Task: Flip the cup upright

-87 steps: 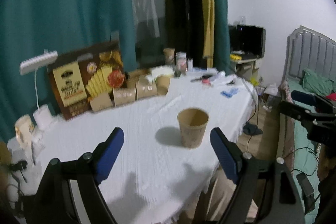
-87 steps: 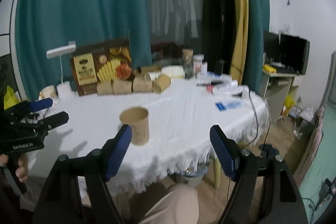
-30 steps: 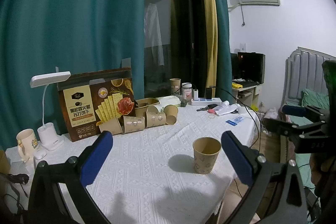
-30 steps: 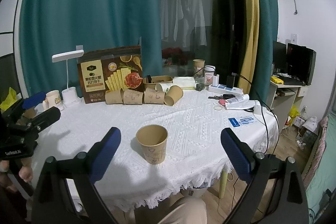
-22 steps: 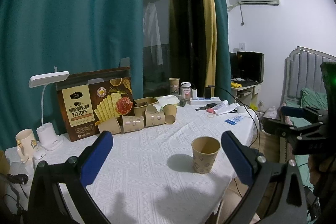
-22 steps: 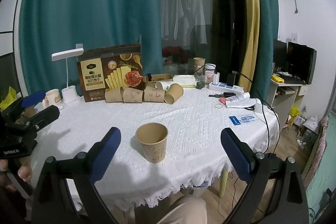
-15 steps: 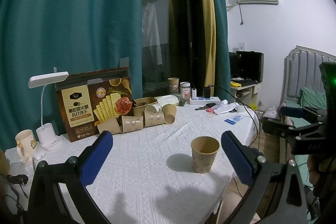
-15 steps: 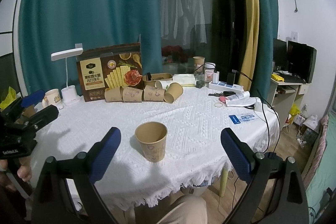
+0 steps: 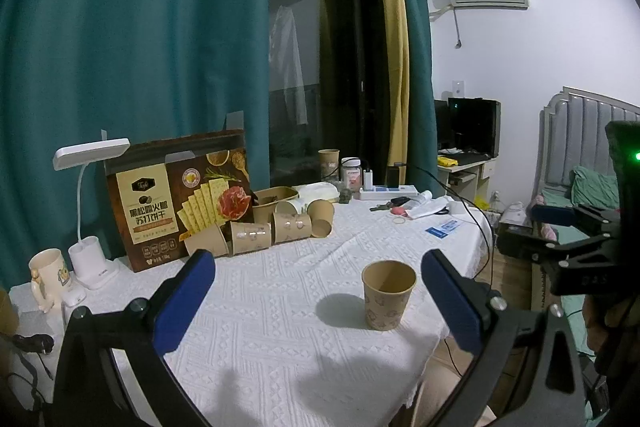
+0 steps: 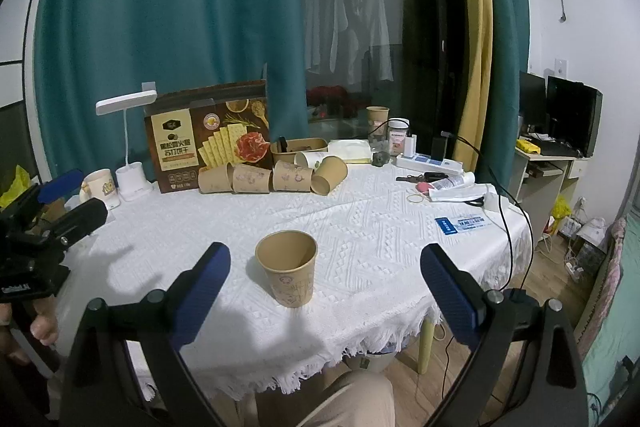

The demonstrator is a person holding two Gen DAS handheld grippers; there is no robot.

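a: paper cup (image 10: 289, 271) is mouth up, base flat on the white tablecloth (image 10: 380, 227), near the table's front edge. in the r wrist view it sits at abt 6 o'clock, just l of centre.

b: what's diff vs a few secs back?

a: both tools have pulled back and levelled off. view was blurred and tilted then, steady now. cup hasn't shifted over the last sec, same spot, same pose.

b: tool state?

a: right gripper (image 10: 324, 269) is spread wide w/ nothing btwn the blue pads, cup stands apart from both. left gripper (image 9: 316, 289) is spread wide too, holding nothing; cup (image 9: 387, 294) shows at abt 4 o'clock in its view, closer to the r pad but not touching.

b: so done?

a: looks like it imo. upright, released, stable, no wobble visible. the row of paper cups (image 10: 272, 177) lying on their sides at 12 o'clock, by the cracker box (image 10: 208, 137), is untouched, well apart from this one.

b: any risk?

a: cup is light and near the fringe edge, so a bump while the tools withdraw could tip it. otherwise nothing left but to stay clear.
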